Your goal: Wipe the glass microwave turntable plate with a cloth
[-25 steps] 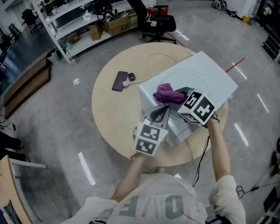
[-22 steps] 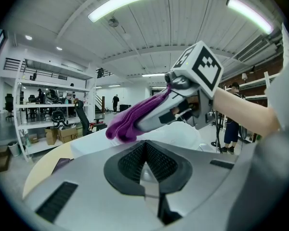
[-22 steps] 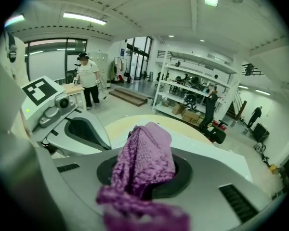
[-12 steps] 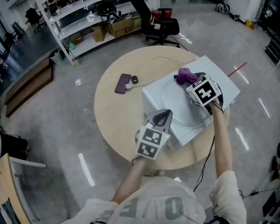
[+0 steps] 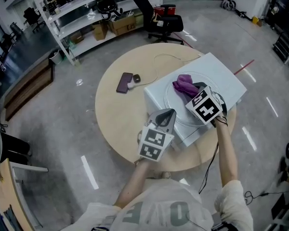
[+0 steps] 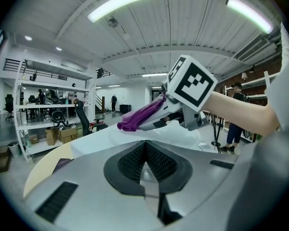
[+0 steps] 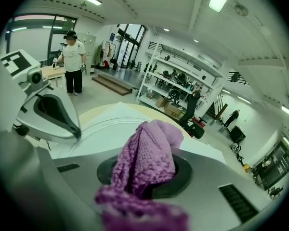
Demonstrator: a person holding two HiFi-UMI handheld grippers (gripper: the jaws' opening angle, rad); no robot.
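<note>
The glass turntable plate [image 5: 170,100] lies flat on top of a white microwave [image 5: 224,76] on the round table [image 5: 115,114]. My right gripper [image 5: 194,91] is shut on a purple cloth [image 5: 184,84] and presses it onto the far-left part of the plate. The right gripper view shows the cloth [image 7: 148,155] bunched between the jaws, with the plate [image 7: 103,129] under it. My left gripper [image 5: 166,115] is shut and holds nothing. It rests at the microwave's near-left corner, just off the plate's rim. In the left gripper view the cloth [image 6: 138,118] sticks out of the right gripper [image 6: 171,113].
A dark phone [image 5: 124,83] and a small round object [image 5: 136,79] lie on the table left of the microwave, with a thin cable [image 5: 166,57] behind. An office chair [image 5: 161,20] and shelving [image 5: 82,13] stand beyond. A person [image 7: 72,64] stands far off.
My right gripper swept the cloth from the plate's near-left side to its far edge, then back toward the left middle. The left gripper has stayed in place.
</note>
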